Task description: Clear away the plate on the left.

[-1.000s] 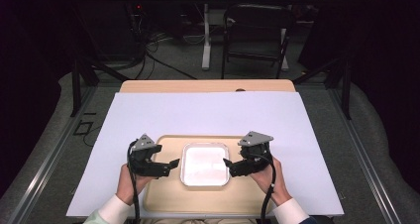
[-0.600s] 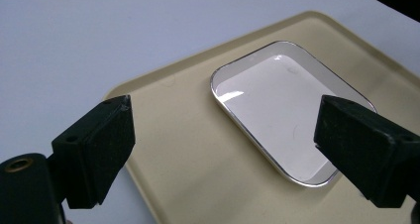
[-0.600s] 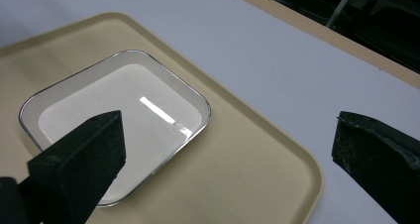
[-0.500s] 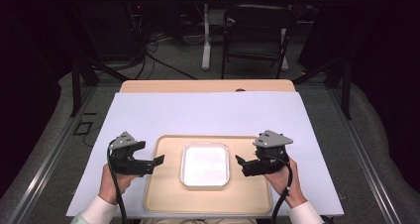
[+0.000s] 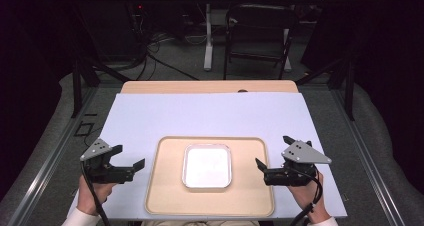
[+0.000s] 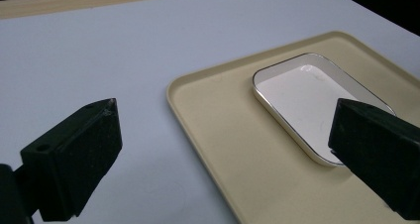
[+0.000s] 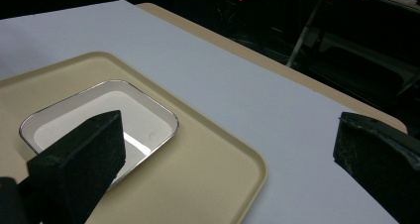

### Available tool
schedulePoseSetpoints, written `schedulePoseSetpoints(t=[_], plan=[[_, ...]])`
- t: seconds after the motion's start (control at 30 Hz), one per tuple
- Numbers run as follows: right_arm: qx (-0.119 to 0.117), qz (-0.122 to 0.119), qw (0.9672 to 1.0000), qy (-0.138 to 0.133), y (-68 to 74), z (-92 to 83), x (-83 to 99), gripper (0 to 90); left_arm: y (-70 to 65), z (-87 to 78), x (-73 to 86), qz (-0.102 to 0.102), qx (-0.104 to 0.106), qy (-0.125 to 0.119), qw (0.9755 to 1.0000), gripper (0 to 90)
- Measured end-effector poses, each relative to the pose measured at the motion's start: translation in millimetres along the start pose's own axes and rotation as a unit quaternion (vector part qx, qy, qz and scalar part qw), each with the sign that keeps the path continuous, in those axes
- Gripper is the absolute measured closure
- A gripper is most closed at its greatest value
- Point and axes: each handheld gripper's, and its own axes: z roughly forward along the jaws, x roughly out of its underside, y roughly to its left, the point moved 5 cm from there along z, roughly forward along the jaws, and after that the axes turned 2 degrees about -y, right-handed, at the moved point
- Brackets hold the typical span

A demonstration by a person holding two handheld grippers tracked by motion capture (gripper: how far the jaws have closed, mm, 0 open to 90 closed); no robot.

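My left gripper (image 5: 131,169) sits off the left edge of the beige tray (image 5: 165,196), over the white sheet (image 5: 210,116) that covers the table, and its jaws have just been opening; they now stand wide with nothing between them, as my left gripper view shows, where the bare sheet and the tray's corner lie in the gap. My right gripper (image 5: 261,170) mirrors it just off the tray's right edge, jaws also spread and empty, with the tray rim and the sheet visible between them in my right gripper view. The shallow white dish (image 5: 207,166), rectangular with rounded corners and a shiny rim, rests flat in the middle of the tray, well apart from both of my grippers, and it looks empty. The tray itself lies square at the near edge of the sheet, in front of me. I judge that the placing step is finished: the dish is set down, both grips are released, and my hands are clear on either side. What comes next, I think, calls for either resting here or fetching something new, since nothing else lies within reach on the sheet. If I return to the dish, I would need to come in level from both short sides and catch the thin rim without tipping it.
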Motion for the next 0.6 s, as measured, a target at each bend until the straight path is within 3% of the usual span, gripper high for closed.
schedulePoseSetpoints(t=[0.33,0.6], plan=[[0.031,0.016,0.9992,-0.017,-9.6,-30.4,16.6,0.0,7.7,-28.4,12.8,-0.005,-0.020,-0.018,0.9996,0.0],[0.035,0.030,0.9989,-0.013,-8.6,-44.5,40.1,0.0,9.7,-39.4,28.9,-0.009,-0.023,-0.026,0.9994,0.0]])
